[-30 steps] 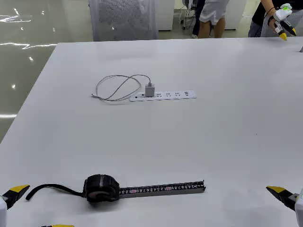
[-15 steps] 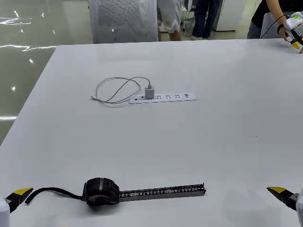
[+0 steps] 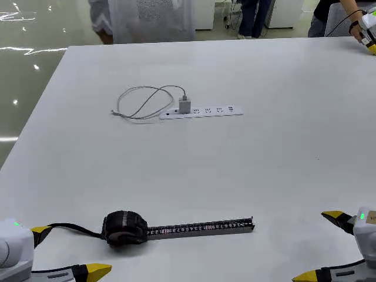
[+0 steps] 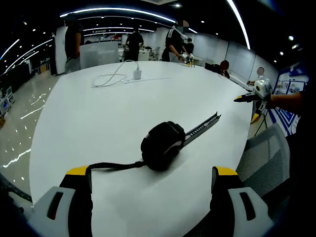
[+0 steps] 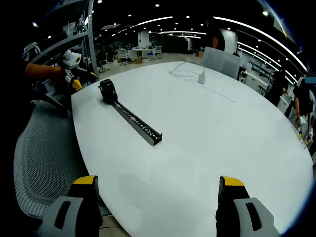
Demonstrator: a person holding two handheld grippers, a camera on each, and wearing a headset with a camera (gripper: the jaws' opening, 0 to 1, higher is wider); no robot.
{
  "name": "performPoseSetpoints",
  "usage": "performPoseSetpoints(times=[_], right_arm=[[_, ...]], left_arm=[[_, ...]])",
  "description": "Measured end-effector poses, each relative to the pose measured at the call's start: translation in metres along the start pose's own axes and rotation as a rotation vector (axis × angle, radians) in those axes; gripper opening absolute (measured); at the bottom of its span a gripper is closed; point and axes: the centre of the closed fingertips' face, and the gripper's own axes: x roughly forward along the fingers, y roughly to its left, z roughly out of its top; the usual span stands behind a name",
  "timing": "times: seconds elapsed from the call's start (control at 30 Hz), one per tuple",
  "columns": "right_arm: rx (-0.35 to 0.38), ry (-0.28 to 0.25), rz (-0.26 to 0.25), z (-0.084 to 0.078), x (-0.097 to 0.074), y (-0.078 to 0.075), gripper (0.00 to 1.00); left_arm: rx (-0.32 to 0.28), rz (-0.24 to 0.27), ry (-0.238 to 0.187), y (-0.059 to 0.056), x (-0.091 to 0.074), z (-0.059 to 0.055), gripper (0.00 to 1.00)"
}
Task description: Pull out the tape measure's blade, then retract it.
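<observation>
A black tape measure [image 3: 124, 227] lies near the front edge of the white table [image 3: 235, 158], its blade [image 3: 200, 227] drawn out to the right and its black wrist strap [image 3: 70, 227] trailing left. My left gripper [image 3: 67, 251] is open at the bottom left, just left of the strap. In the left gripper view the tape measure [image 4: 163, 144] sits ahead of the open gripper [image 4: 150, 175], apart from the jaws. My right gripper [image 3: 329, 245] is open at the bottom right, well right of the blade's tip. The right gripper view has the blade [image 5: 136, 121] ahead and to the left of that gripper [image 5: 155, 184].
A white power strip [image 3: 202, 111] with a plugged charger [image 3: 184, 106] and a looped grey cable [image 3: 144, 101] lies mid-table. Another person's hand with a gripper [image 3: 367, 26] works at the far right corner. People stand beyond the far edge. A mesh chair [image 5: 44, 163] is beside the table.
Both of my grippers have come further into the head view, the left one closer to the strap. The tape measure has not moved. The camera tilted slightly.
</observation>
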Motion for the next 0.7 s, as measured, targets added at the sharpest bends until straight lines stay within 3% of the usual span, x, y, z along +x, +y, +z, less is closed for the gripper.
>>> performPoseSetpoints(times=[0.07,0.17,0.33,0.43,0.53,0.7], right_arm=[[-0.018,0.009,0.009,0.003,0.001,-0.004,0.99],[-0.055,0.021,0.025,0.01,0.002,-0.007,0.99],[-0.112,0.047,0.045,0.021,0.005,-0.015,0.99],[-0.16,0.067,0.057,0.025,0.009,-0.021,0.99],[-0.188,0.072,0.064,0.032,0.01,-0.026,0.99],[-0.194,0.063,0.062,0.045,0.015,-0.031,0.99]], left_arm=[[0.008,0.004,-0.001,-0.001,0.004,0.001,0.99],[0.052,-0.032,0.023,-0.01,0.009,-0.001,0.99],[0.041,-0.049,0.03,-0.019,0.016,0.005,0.99],[0.037,-0.042,0.026,-0.02,0.019,0.011,0.99],[0.015,-0.033,-0.003,-0.022,0.023,0.019,0.99],[0.02,-0.005,0.013,-0.024,0.032,0.018,0.99]])
